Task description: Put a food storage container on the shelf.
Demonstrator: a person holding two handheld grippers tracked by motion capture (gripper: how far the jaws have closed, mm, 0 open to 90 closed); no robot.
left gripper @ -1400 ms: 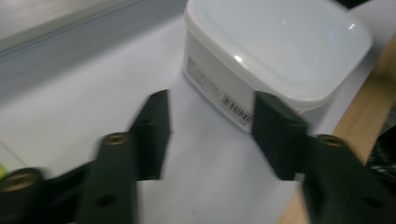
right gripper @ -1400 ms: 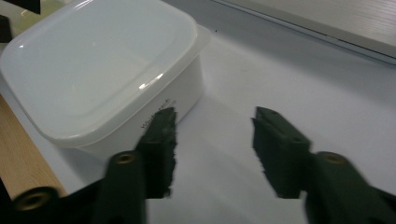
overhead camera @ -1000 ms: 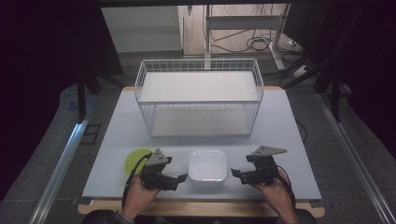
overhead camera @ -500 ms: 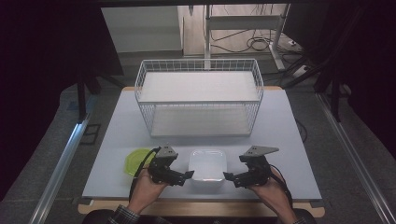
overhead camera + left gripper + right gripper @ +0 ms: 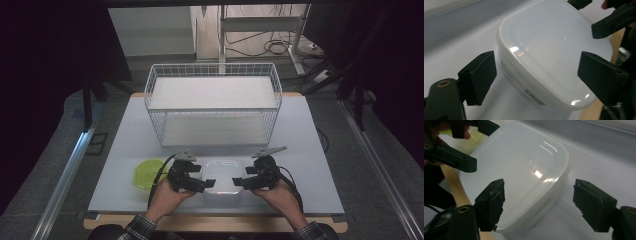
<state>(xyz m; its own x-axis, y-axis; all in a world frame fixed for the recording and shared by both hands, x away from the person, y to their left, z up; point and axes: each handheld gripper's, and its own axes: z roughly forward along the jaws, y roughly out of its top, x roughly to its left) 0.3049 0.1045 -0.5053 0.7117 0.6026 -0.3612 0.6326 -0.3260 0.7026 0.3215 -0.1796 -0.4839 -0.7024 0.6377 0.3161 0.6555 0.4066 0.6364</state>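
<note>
A white lidded plastic container [image 5: 223, 175] sits near the table's front edge. My left gripper [image 5: 207, 184] reaches in from its left side and my right gripper [image 5: 238, 183] from its right, both low over the lid. In the left gripper view the container [image 5: 549, 42] lies between the gripper's [image 5: 537, 75] spread jaws, which have just been closing; the pads stand clear of its sides. In the right gripper view a corner of the container [image 5: 524, 162] lies between that gripper's [image 5: 541, 205] jaws, which have also just been closing, with a gap at each pad.
A green round lid [image 5: 146, 173] lies flat just left of the left hand. A white wire basket [image 5: 212, 107] stands across the back half of the table [image 5: 320, 165]. The wooden front edge [image 5: 455, 187] runs close under the container.
Both hands have moved inward toward the container, so the jaws now reach over its left and right ends. The container and the green lid have stayed put.
</note>
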